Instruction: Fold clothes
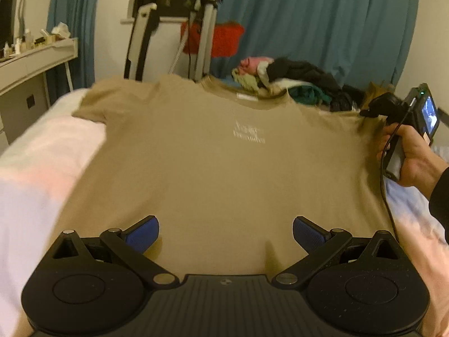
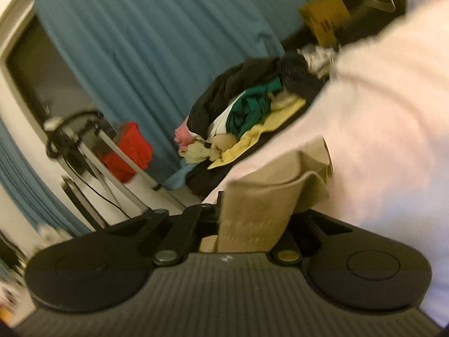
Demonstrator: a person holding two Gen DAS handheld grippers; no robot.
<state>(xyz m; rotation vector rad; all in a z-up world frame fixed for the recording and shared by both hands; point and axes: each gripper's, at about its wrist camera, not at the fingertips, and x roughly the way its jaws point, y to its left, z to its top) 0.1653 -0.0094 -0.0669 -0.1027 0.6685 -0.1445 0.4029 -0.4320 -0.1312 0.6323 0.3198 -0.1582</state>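
Over bed, left tongs (image 1: pixel 226 234) spread above tee (image 1: pixel 210 146); right tongs (image 2: pixel 252 219) pinching sleeve.

The left gripper (image 1: pixel 226 234) is matte black, with a ribbed grey centre plate, two round side housings, silver pivot bolts and blue textured pads (image 1: pixel 143 236). The right gripper (image 2: pixel 249 219) looks built the same, though blurred. The right hand (image 1: pixel 412 160) is bare-skinned, dark-sleeved, with a black cable (image 1: pixel 385 196) trailing below.

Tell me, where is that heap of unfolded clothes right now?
In the left wrist view the clothes heap sits beyond the tan T-shirt's collar, upper right of centre, before the blue curtain.
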